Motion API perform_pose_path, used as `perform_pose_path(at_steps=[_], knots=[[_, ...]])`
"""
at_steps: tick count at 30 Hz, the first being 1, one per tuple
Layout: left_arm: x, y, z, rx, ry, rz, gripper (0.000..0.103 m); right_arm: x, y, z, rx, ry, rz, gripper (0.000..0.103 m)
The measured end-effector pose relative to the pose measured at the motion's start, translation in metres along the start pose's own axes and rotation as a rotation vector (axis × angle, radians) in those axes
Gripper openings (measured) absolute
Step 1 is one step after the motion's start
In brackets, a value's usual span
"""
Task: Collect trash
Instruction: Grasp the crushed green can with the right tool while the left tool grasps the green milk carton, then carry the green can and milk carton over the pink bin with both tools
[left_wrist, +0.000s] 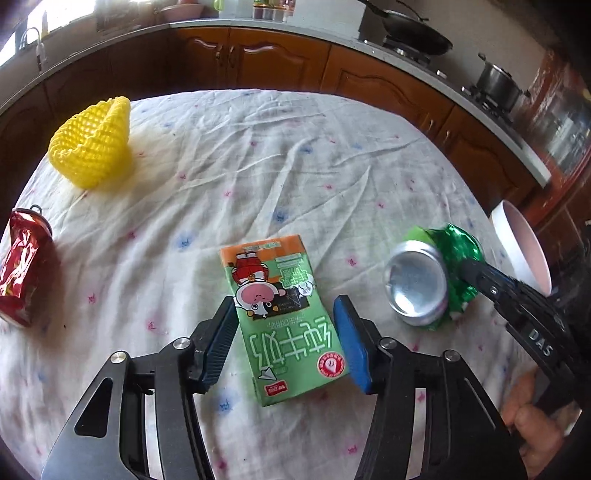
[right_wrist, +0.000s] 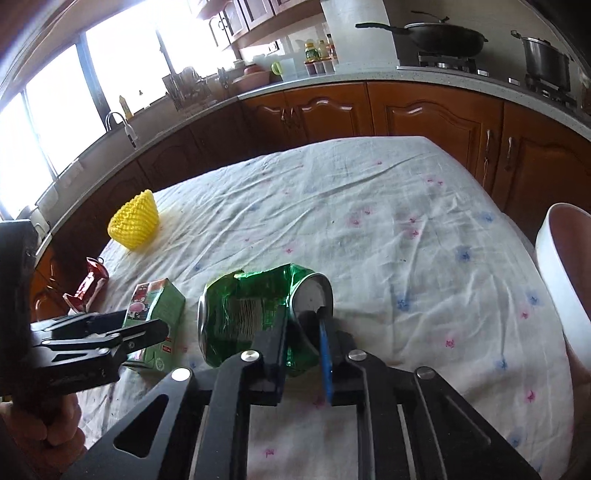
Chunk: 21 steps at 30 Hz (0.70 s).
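Nearest the left wrist camera, the left gripper (left_wrist: 286, 338) is seen with its two blue-padded fingers (left_wrist: 351, 343) spread wide to either side of one green milk carton (left_wrist: 282, 317); the pads stand just beside the carton's long edges, and contact cannot be made out. The carton lies flat near the near edge of the bench (left_wrist: 258, 155), which is covered by a white cloth with small pink and blue motifs. Large white Chinese characters, a cartoon cow and a red round seal are printed on the carton; the writing is seen upside down.

To the right of the carton, one crushed green can (right_wrist: 258, 314) is held by the right gripper (right_wrist: 301, 325), whose fingers (right_wrist: 273, 343) are closed on the can's crumpled body. The can's silver end (left_wrist: 415, 282) is turned toward the left camera. The letters "DAS" are read on the right gripper's body in the left view.

At the right edge of the bench, one white bowl (right_wrist: 561, 266) with a pink inside is seen. At the left edge one crushed red can (left_wrist: 22, 266) lies on its side. Farther off, near the far left corner, one yellow foam net (left_wrist: 94, 142) stands alone.
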<state>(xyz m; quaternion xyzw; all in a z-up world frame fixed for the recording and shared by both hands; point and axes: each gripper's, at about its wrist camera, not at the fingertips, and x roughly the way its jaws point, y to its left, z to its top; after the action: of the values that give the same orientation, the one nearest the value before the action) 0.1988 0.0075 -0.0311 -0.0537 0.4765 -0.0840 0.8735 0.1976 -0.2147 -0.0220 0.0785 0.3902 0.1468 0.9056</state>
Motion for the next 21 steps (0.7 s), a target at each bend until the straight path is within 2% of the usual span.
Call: perform_pose_path(at_steps=[11,21], knots=[[-0.026,-0.041,-0.004,0.072,-0.055,-0.097,0.044,-0.046,-0.029,-0.007,0.050,-0.064,-0.002,0.015],[-0.030,-0.085,-0.003,0.133,-0.059,-0.159,0.044,-0.095,-0.063,-0.018,0.105,-0.126,-0.047,0.015]])
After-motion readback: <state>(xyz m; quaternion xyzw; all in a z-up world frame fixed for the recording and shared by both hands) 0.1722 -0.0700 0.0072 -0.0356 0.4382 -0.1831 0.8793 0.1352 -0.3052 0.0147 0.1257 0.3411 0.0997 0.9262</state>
